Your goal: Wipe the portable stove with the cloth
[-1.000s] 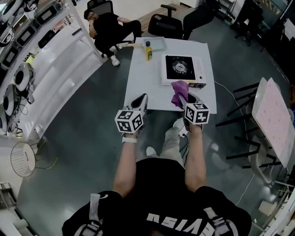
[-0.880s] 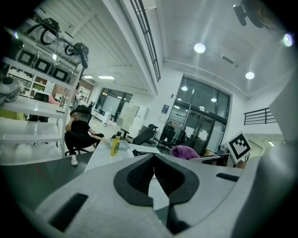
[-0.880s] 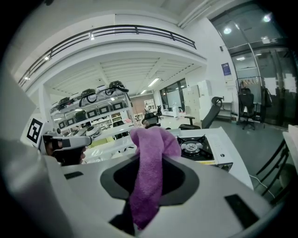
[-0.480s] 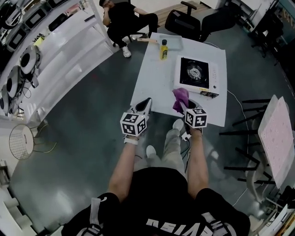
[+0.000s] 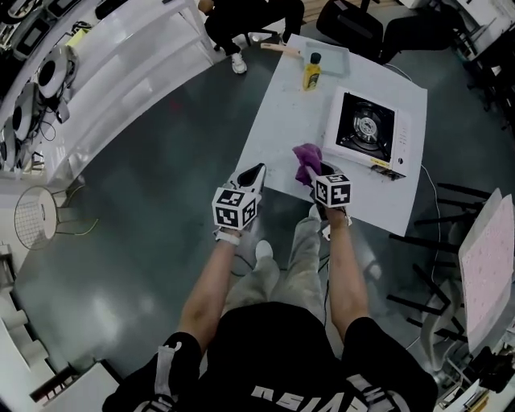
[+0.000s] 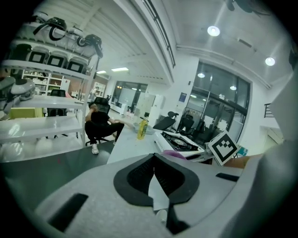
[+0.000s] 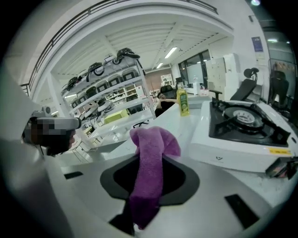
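While the purple cloth (image 5: 306, 158) hangs pinched in the right tool (image 5: 316, 177), no wiping has started. The cloth sits over the table's (image 5: 282, 137) near edge, roughly mid-way along it, not on the stove. Right gripper view: jaws clamped on the cloth, one fold sticking up past the tips, the rest trailing down between the pads.

Key relation: the portable stove (image 5: 366, 133) lies ahead and to the right of the right tool, in the table's far-right part, close to the right edge. Stove looks flat and level, burner (image 5: 368, 126) up, long side roughly parallel to the table's near edge. The right tool is clearly the nearer one and already has the cloth, so the reach is probably forward-right and onto the top. Only bare table shows between the cloth and the stove's near-left corner.

The left tool (image 5: 251, 174) is near the table's near-left corner, well apart from the stove. Its jaws are pressed together at the tips with nothing between them.

Other stuff:
- A yellow bottle (image 5: 311, 71) stands at the far edge, just beside a shallow tray (image 5: 334, 55). Both are off the reach line.
- A small dark item with a yellow bit (image 5: 385, 165) sits at the stove's near-right corner, can't tell what. It could get snagged on a wipe that side.
- A seated person (image 5: 249, 12) and office chairs (image 5: 354, 20) are beyond the far end.
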`<action>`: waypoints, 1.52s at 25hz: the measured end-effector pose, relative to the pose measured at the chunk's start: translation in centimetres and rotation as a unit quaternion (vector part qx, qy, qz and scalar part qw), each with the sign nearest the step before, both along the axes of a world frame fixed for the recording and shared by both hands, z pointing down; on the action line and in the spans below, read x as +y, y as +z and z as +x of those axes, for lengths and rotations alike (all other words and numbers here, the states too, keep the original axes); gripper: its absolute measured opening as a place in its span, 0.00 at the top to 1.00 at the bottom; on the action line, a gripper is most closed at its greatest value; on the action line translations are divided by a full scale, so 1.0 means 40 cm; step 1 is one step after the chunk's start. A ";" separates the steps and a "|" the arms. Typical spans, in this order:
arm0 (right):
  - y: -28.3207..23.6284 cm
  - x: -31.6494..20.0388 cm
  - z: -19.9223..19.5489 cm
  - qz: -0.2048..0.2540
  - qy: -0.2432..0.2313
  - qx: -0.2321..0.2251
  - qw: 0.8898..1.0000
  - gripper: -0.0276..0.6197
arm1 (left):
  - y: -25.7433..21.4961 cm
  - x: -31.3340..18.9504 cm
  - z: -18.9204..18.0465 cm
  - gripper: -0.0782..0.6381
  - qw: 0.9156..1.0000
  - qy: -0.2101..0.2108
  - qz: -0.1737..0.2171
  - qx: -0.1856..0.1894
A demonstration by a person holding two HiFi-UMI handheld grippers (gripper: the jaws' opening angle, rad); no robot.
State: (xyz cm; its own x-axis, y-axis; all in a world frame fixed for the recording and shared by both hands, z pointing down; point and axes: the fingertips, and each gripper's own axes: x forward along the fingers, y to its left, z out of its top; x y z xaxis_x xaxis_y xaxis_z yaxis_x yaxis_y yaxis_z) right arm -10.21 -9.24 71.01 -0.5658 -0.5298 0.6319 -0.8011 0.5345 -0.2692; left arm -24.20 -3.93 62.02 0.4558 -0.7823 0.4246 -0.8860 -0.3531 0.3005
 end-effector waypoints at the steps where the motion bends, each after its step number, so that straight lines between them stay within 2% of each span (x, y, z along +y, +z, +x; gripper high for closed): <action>1: 0.023 -0.006 -0.012 -0.005 -0.005 0.004 1.000 0.80 | 0.014 -0.004 -0.008 0.88 1.000 -0.006 -0.004 0.000; 10: 0.163 -0.027 -0.070 -0.037 -0.021 0.037 0.998 0.78 | 0.074 0.003 -0.070 0.88 0.999 -0.039 -0.019 -0.002; 15: 0.146 -0.033 -0.068 -0.036 -0.011 0.039 0.999 0.71 | 0.050 0.012 -0.085 0.88 0.999 -0.047 -0.012 -0.001; 24: -0.078 -0.016 -0.019 0.040 0.019 0.028 0.999 0.71 | -0.090 0.019 -0.062 0.88 0.999 -0.030 0.030 0.002; 32: -0.333 0.052 0.106 0.122 0.070 0.030 0.990 0.72 | -0.241 0.041 0.017 0.88 0.997 0.005 0.069 0.021; 38: -0.459 0.146 0.259 0.161 0.135 0.025 0.977 0.84 | -0.308 0.079 0.093 0.88 0.995 0.034 0.086 0.028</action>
State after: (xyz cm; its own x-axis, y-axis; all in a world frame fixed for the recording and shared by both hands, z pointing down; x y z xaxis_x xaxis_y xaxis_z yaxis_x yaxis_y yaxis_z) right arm 0.15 -3.42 52.63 -0.3509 -0.8316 0.4305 -0.9324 0.3527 -0.0786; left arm -20.50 -0.76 49.68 0.5302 -0.8071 0.2597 -0.8413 -0.4628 0.2795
